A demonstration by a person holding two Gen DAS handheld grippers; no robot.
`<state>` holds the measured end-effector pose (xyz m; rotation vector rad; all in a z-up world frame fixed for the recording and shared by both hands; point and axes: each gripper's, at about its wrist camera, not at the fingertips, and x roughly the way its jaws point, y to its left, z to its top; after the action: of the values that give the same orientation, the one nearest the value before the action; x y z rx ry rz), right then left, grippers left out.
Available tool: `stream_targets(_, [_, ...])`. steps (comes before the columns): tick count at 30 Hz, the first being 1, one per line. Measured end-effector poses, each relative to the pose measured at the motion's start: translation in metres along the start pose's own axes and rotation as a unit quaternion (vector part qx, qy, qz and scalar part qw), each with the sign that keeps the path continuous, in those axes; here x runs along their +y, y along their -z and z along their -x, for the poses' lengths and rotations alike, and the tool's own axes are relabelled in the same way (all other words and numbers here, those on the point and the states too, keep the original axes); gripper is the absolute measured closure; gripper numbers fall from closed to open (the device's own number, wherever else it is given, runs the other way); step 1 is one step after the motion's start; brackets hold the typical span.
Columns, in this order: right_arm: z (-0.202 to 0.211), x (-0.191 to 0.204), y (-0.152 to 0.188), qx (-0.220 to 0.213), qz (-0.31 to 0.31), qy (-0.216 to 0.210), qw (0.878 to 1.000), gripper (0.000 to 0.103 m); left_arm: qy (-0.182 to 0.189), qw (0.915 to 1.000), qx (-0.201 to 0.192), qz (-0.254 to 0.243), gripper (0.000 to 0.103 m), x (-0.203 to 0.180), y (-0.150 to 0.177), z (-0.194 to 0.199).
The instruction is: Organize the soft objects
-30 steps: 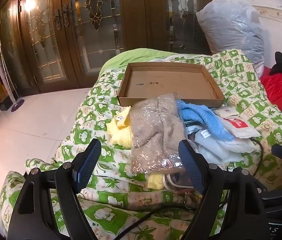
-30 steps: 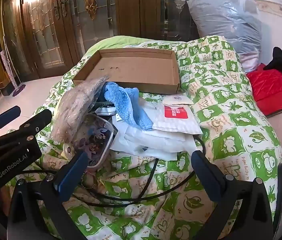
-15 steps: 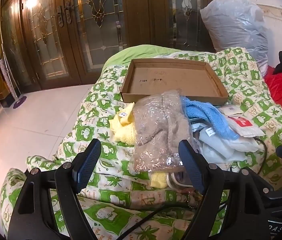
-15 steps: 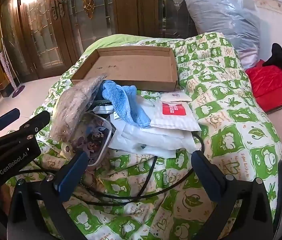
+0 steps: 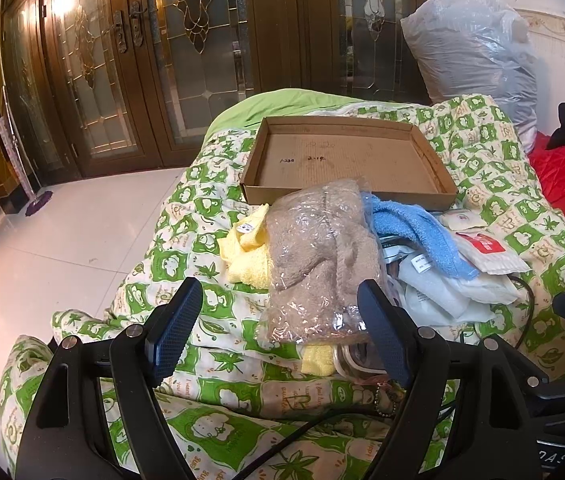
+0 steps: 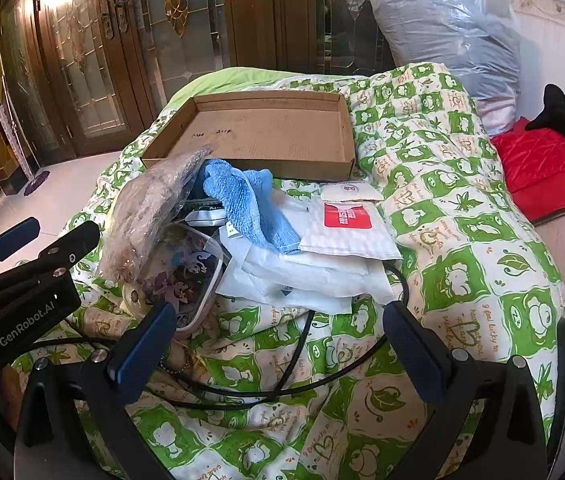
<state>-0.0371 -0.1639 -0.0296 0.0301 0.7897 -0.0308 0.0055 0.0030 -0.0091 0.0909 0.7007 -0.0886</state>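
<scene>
From the left wrist, the left gripper [image 5: 278, 320] gapes wide, empty — the bagged beige towel [image 5: 318, 260] lies just beyond, near the cardboard tray [image 5: 346, 196]. From the right wrist, the right gripper [image 6: 278, 344] is spread, holding nothing — blue cloth [image 6: 246, 204] farther off.

A shallow brown cardboard tray [image 5: 346, 160] sits empty on a green patterned quilt. In front of it lies a pile: a beige knit in clear plastic [image 5: 318, 256] on a yellow towel [image 5: 244, 258], a blue towel [image 6: 248, 204] draped beside it, and white packets [image 6: 322, 264].
</scene>
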Motion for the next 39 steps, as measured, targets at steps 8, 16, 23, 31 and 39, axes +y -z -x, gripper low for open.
stream_targets(8, [0.0,0.0,0.0,0.0,0.0,0.0,1.0,0.0,-0.001,1.0,0.0,0.0,0.023,-0.001,0.0,0.0])
stream_targets(16, [0.0,0.0,0.0,0.0,0.0,0.0,1.0,0.0,-0.001,1.0,0.001,0.001,0.023,-0.001,0.0,0.0])
stream_targets(23, [0.0,0.0,0.0,0.001,-0.001,0.0,1.0,0.0,-0.001,1.0,0.001,0.001,0.023,-0.001,0.0,0.0])
stream_targets(31, [0.0,0.0,-0.001,0.001,-0.001,-0.001,1.0,0.0,-0.001,1.0,0.0,0.001,0.023,-0.001,0.0,0.0])
stream_targets(39, [-0.004,-0.011,-0.006,0.027,-0.016,-0.01,0.999,0.0,0.0,1.0,0.001,0.003,0.023,-0.001,0.0,0.0])
